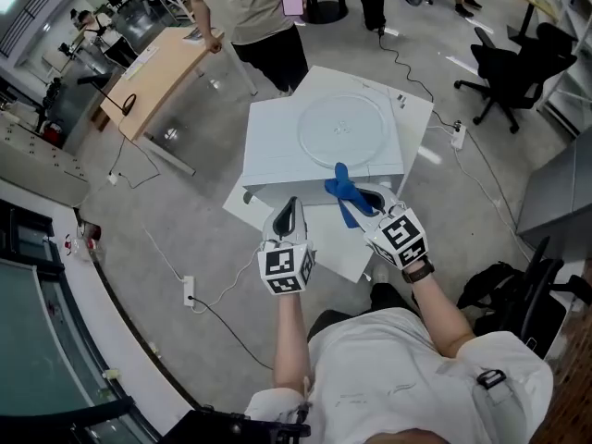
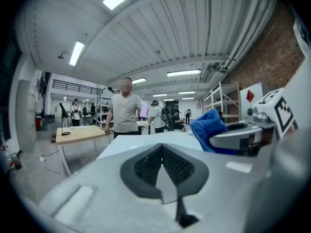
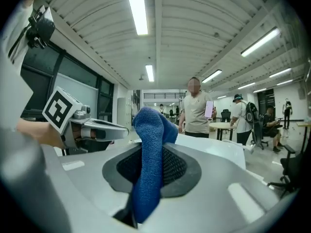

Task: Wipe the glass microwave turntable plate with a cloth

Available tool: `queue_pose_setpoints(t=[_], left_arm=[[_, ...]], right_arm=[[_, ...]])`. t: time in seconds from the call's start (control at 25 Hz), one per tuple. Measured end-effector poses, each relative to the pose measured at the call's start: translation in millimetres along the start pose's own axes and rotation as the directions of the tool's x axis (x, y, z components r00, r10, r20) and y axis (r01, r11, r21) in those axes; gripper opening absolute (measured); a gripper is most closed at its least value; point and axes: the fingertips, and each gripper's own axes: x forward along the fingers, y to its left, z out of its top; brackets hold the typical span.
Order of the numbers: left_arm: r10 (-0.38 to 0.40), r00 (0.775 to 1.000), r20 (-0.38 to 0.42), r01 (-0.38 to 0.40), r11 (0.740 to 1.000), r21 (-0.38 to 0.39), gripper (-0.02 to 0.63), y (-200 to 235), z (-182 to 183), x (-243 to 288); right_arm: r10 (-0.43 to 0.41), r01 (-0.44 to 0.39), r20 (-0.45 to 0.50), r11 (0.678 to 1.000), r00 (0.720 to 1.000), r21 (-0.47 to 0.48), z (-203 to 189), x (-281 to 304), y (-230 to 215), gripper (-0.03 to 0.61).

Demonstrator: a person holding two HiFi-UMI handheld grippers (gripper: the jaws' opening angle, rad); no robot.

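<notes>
I have not started wiping yet; I am at the approach, cloth in hand and short of the glass. My right claw [image 1: 368, 198] is clenched on the blue cloth [image 1: 344, 192], which stands up in a fold above the jaws and hangs down below them. My left claw [image 1: 290, 203] is closed with nothing in it, its two jaws meeting on bare air.

The glass plate [image 1: 340, 129] lies flat on top of the white box [image 1: 268, 155], toward the box's far right corner and well inside its edges. Both claws hover at the near edge of the box, the left by the near left part and the right just beside it, with the cloth over the near edge and apart from the plate.

Next, I judge, the right claw has to go forward and down until the loose end of the cloth lies on the glass, then sweep round the disc. The plate is smooth and sits loose, so it may slide or turn under the rub; the left claw could steady its rim.

The box rests on a low white table [image 1: 338, 252] that juts out past it. Around it is a grey floor with cables and a power strip [image 1: 189, 291], a wooden desk [image 1: 166, 67] to the far left, a black office chair [image 1: 513, 72] to the far right, and a person [image 1: 250, 7] standing beyond the box.
</notes>
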Motion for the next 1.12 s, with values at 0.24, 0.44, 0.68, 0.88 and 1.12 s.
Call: queue_pose_setpoints(t=[0.24,0.44,0.68,0.88,1.12], left_arm=[[-0.19,0.98,0.057,0.188,0.981,0.045,0.002,-20.2,-1.5,-60.3],[-0.187,0.973,0.138,0.174,0.979,0.102,0.002,36.9,36.9,-135.2],[-0.263,0.943,0.202,0.264,0.964,0.025,0.002,-3.8,80.3,-198.1],[-0.22,0.948,0.23,0.222,0.975,0.015,0.002,3.4,96.2,-227.6],[-0.199,0.953,0.229,0.193,0.98,0.047,0.002,-4.6,102.1,-256.0]], right_arm=[[-0.29,0.29,0.06,0.957,0.955,0.008,16.7,-64.1,37.2,0.077],[-0.351,0.355,0.119,0.935,0.929,-0.007,71.7,-34.2,111.2,0.072],[-0.445,0.459,0.156,0.887,0.882,-0.061,117.3,-80.1,174.0,0.069],[-0.484,0.502,0.172,0.862,0.858,-0.074,134.6,-94.7,187.8,0.069],[-0.464,0.488,0.205,0.869,0.862,-0.082,152.5,-119.2,216.0,0.069]])
